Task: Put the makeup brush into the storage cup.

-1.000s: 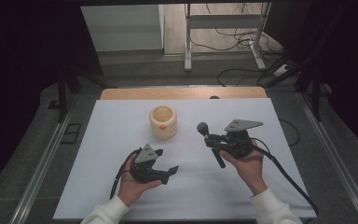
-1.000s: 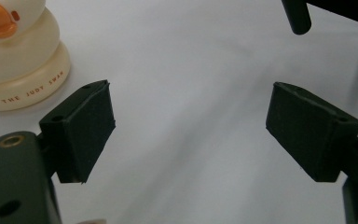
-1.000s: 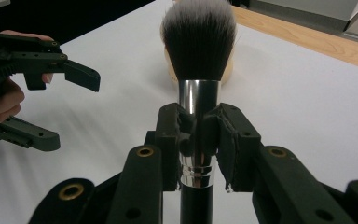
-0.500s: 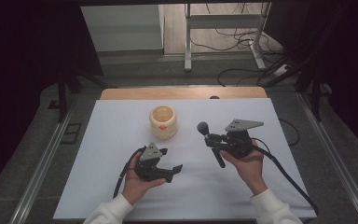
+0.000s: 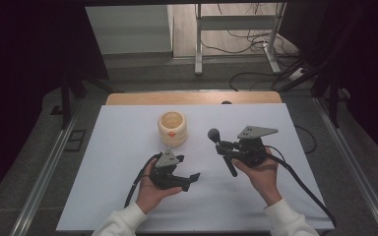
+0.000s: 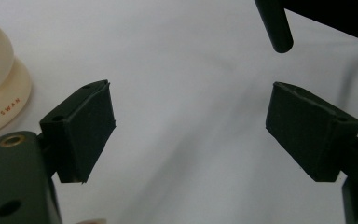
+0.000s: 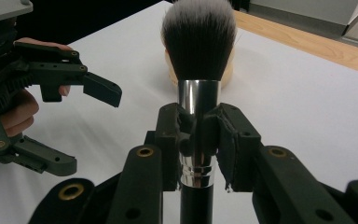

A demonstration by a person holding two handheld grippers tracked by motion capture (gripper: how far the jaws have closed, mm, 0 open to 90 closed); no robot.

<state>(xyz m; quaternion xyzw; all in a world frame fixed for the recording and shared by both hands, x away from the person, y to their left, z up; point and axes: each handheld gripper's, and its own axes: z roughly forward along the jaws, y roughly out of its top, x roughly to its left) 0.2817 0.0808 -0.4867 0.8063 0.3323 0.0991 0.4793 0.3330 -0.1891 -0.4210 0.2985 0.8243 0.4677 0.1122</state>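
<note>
White tabletop (image 5: 118, 162), dim surroundings. Right gripper (image 7: 198, 135) is clamped on the makeup brush (image 7: 198, 46) at its metal ferrule, bristles up. Left gripper (image 6: 189, 126) stands wide open, empty, beside the cream jar (image 5: 172, 128). Advice: keep the brush upright and grip firm; bring the left jaws squarely around the handle.

Laboratory recording station. Indicators: a white-covered table (image 5: 128, 147) fenced by black curtains (image 5: 24, 73), metal floor rails (image 5: 47, 182) along both sides, loose cables (image 5: 256, 34) on the floor, and a metal equipment frame (image 5: 236, 22) behind.
</note>
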